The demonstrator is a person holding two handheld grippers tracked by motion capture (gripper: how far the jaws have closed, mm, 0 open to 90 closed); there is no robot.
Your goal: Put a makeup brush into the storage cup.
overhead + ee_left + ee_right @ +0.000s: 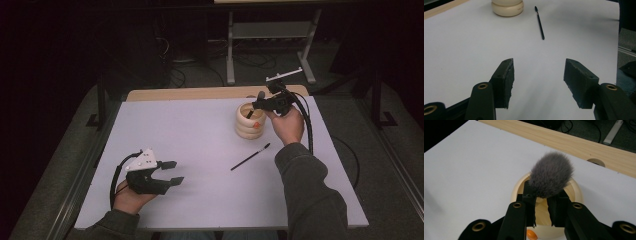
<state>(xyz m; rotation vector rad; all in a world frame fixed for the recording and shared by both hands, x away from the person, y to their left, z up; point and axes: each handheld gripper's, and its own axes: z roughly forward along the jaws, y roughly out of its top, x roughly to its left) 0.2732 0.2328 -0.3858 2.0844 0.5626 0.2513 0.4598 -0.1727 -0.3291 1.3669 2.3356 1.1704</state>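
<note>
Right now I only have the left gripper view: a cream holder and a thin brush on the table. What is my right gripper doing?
Observer: The right gripper is shut on a fluffy grey makeup brush, over the cream holder.
Operator: Is the brush inside the holder?
Observer: Its handle end points down into the opening, bristles up.
Operator: Anything marking the holder?
Observer: An orange spot on its outer wall, facing the person.

Left gripper [173,172] rests low at the near left, jaws spread and empty; right gripper [251,111] is raised at the far right, jaws clamped.
</note>
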